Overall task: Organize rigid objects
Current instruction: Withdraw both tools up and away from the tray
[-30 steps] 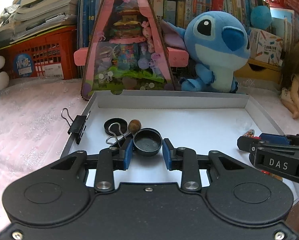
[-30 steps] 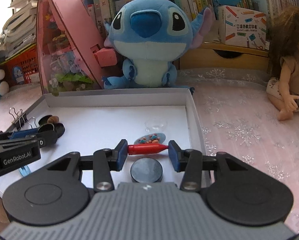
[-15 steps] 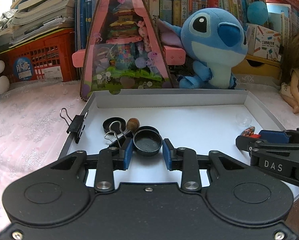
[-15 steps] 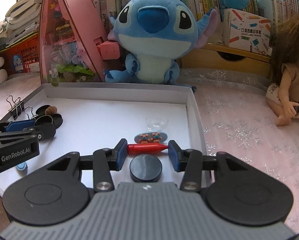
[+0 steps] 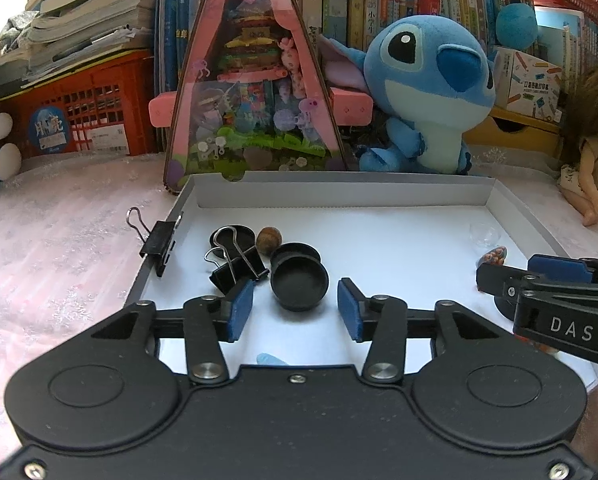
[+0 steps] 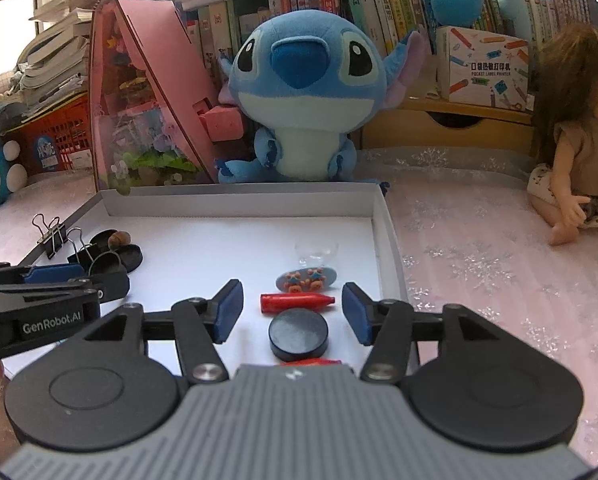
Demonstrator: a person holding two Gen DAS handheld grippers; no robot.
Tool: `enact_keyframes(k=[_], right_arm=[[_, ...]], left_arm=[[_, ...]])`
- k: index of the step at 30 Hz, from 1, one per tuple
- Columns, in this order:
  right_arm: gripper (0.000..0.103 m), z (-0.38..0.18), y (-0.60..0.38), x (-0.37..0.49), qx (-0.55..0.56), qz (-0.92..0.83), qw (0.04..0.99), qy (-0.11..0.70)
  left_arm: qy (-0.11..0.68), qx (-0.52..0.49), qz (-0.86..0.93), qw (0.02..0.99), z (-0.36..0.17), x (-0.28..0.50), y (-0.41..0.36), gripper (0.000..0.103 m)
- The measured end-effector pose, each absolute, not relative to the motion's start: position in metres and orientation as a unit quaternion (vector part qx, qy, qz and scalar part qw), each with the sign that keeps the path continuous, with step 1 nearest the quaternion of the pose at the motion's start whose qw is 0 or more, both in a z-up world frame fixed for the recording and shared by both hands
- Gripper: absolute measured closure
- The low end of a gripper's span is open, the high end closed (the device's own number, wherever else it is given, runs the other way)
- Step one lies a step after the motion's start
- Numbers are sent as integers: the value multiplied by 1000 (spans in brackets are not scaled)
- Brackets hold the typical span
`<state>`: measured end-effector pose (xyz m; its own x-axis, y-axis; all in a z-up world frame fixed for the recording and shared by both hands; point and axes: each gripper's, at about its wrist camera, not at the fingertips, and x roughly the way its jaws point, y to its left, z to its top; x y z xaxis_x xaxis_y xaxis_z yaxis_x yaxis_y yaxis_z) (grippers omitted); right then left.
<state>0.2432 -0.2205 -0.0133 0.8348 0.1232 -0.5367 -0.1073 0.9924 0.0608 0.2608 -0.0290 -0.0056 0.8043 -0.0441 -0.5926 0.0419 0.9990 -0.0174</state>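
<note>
A white shallow box [image 5: 339,190] [image 6: 239,202] holds small items. In the left wrist view my left gripper [image 5: 295,310] is open around a black round cap [image 5: 299,284], not touching it. A black binder clip [image 5: 237,266], a brown nut [image 5: 269,238] and another black cap [image 5: 235,234] lie beyond. In the right wrist view my right gripper [image 6: 291,312] is open around a red crayon-like piece [image 6: 295,303] and a black disc [image 6: 298,334]. A patterned oval piece [image 6: 307,278] and a clear cup [image 6: 317,252] lie beyond.
A second binder clip [image 5: 157,236] grips the box's left wall. A Stitch plush [image 5: 427,92], a pink triangular display [image 5: 255,92], a red crate [image 5: 79,112] and books stand behind the box. A doll [image 6: 575,140] sits at the right on the pink cloth.
Both grippers have opened: the left let go of the black cap, the right let go of the red piece. Both items now lie in the box.
</note>
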Motion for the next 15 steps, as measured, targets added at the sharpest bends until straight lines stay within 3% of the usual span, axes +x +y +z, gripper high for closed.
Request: enact_keyframes(k=[15], right_arm=[[19,1,-223,223,14,53,965,257]], left_arm=[[298,-7,-28,954,10,240,-27,26]])
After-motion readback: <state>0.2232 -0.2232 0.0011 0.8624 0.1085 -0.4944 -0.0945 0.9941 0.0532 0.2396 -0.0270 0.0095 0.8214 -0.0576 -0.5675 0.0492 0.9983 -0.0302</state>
